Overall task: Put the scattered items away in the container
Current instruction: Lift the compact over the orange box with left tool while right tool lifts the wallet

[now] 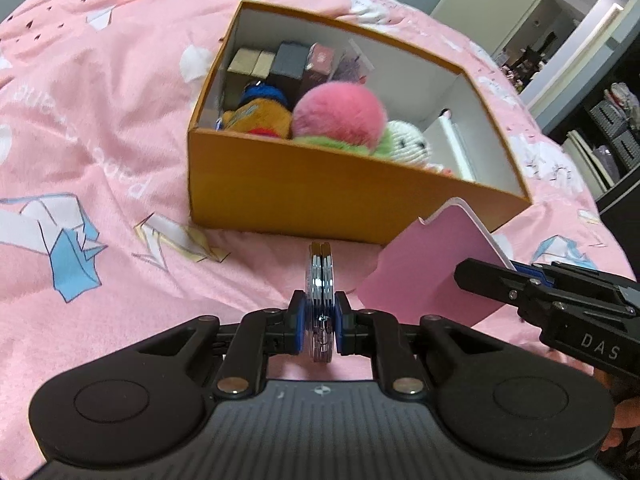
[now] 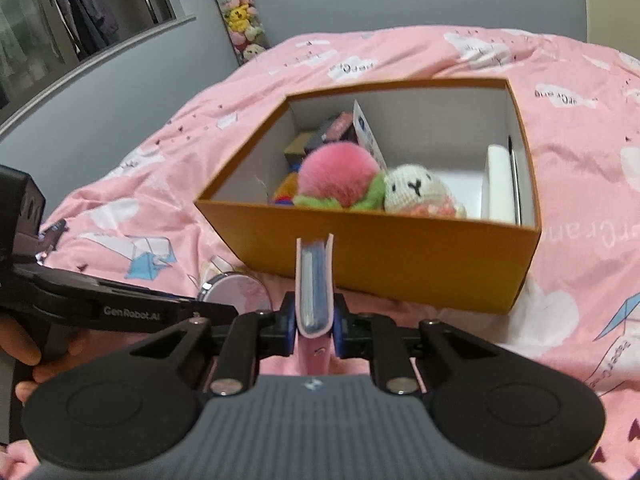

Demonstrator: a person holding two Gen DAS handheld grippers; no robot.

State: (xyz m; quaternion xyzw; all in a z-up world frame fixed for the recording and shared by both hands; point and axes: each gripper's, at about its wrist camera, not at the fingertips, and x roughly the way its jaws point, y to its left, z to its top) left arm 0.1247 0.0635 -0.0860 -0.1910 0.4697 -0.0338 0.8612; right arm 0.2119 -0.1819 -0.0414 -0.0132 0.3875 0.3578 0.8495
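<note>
On the pink bedspread printed with white and blue origami cranes (image 1: 100, 128) one open orange cardboard box with a white lining (image 1: 320, 196) stands, and both tools hang just in front of its near wall. Furthest left, the left gripper (image 1: 320, 320) has its two blue-padded fingers drawn narrow, clamped on one round compact mirror with chrome rims (image 1: 320, 280) held edge-on and upright; in the right wrist view the same mirror (image 2: 236, 292) shows its pale pink patterned lid, above the bedspread and outside the box. To its right, the right gripper (image 2: 315, 322) is closed on one slim pink-covered booklet with blue inner pages (image 2: 314, 280), held upright by its spine end; in the left wrist view the booklet (image 1: 424, 264) appears as a flat pink panel tilted up beside the box's near right corner, also still outside it. Inside the box, from left to right: a row of small upright cartons against the far wall, about five, in beige, grey, maroon and purple (image 1: 296, 60); one orange plush toy with a blue top (image 1: 260, 112); one fluffy pink pompom ball with a green fringe (image 1: 340, 116); one cream crocheted animal with a stitched black face (image 2: 416, 192); and one white flat rectangular box standing on edge against the right wall (image 2: 498, 184). One hand of the person (image 2: 24, 356) grips the left tool's handle.
</note>
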